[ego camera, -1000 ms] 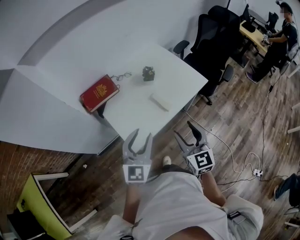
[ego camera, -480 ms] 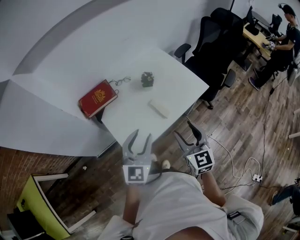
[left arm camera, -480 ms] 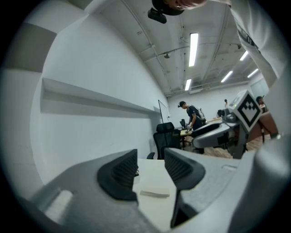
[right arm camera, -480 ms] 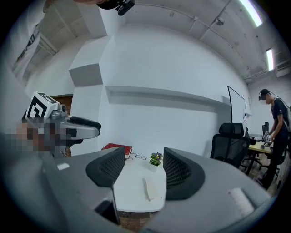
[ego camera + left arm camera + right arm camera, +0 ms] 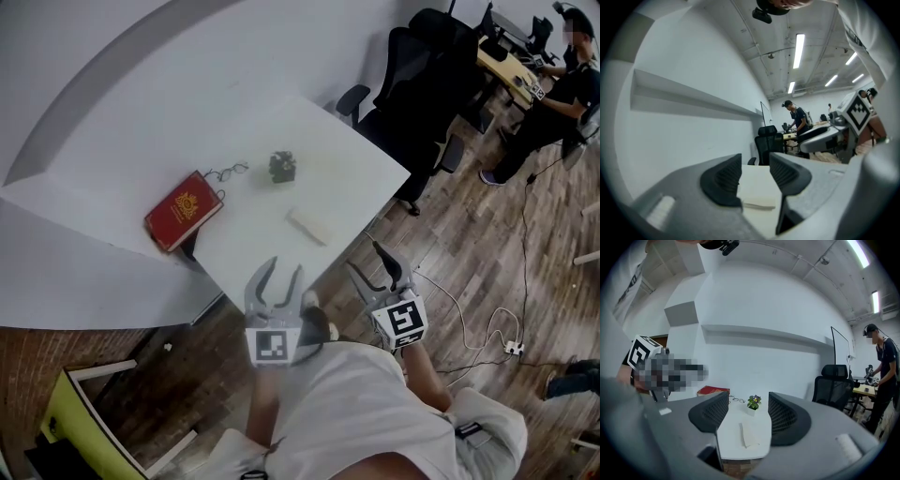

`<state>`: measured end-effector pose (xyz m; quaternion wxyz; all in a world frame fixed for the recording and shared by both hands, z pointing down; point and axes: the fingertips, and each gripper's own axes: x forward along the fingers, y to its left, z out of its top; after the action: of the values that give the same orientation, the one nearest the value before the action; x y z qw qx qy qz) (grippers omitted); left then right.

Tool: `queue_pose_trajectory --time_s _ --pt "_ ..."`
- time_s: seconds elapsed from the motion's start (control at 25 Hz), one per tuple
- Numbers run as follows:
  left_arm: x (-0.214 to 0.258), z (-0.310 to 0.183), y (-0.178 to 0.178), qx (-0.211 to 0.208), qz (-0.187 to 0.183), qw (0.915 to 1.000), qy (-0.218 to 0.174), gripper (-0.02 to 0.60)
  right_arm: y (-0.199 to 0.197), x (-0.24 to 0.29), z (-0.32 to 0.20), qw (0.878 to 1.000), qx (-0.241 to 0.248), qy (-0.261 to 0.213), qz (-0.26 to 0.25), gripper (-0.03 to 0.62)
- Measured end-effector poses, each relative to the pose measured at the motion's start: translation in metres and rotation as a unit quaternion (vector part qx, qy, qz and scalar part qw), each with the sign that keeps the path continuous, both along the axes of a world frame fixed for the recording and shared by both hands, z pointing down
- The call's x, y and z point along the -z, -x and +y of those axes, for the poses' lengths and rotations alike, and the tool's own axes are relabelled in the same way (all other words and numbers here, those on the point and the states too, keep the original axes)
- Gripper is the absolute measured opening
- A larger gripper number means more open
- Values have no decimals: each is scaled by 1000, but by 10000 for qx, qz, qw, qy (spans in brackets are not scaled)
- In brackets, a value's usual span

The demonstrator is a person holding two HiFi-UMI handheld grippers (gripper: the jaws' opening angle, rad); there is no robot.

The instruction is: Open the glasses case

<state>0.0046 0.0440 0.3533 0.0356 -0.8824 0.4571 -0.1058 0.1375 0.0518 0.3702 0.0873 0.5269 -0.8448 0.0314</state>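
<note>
The white glasses case (image 5: 308, 226) lies shut near the front edge of the white table (image 5: 356, 159). Both grippers hang short of that edge, over the wooden floor. My left gripper (image 5: 275, 281) is open and empty; in the left gripper view the case (image 5: 758, 194) shows between its jaws (image 5: 754, 173), well beyond them. My right gripper (image 5: 380, 270) is also open and empty. In the right gripper view the case (image 5: 749, 434) lies ahead of that gripper (image 5: 747, 413), on the table end.
A red book (image 5: 183, 208), a pair of glasses (image 5: 225, 172) and a small potted plant (image 5: 280, 166) sit further back on the table. Black office chairs (image 5: 422, 66) stand at its right. A person (image 5: 562, 84) sits at a far desk. Cables and a power strip (image 5: 511, 347) lie on the floor.
The table and its objects have slid down and left in the head view, so both grippers are nearer the table's front edge. Their jaws stand as before.
</note>
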Motion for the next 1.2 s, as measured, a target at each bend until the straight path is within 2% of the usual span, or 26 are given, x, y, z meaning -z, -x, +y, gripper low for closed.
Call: queue_pose_trajectory --time_s 0.44,0.72,1.08,1.2 --pt "-11 -68 2 -79 30 9998 192 184 1 -5 -68 9999 -99 107 84 267" --pt "-26 -107 10 -170 -85 9995 270 183 13 -15 -107 9993 -97 307 188 267" --pt "-65 -147 24 -292 17 9978 603 183 29 -49 -147 9969 -105 685 371 267" --pt "-82 -156 26 -401 -68 9967 700 183 31 -67 -155 9951 -108 855 490 267"
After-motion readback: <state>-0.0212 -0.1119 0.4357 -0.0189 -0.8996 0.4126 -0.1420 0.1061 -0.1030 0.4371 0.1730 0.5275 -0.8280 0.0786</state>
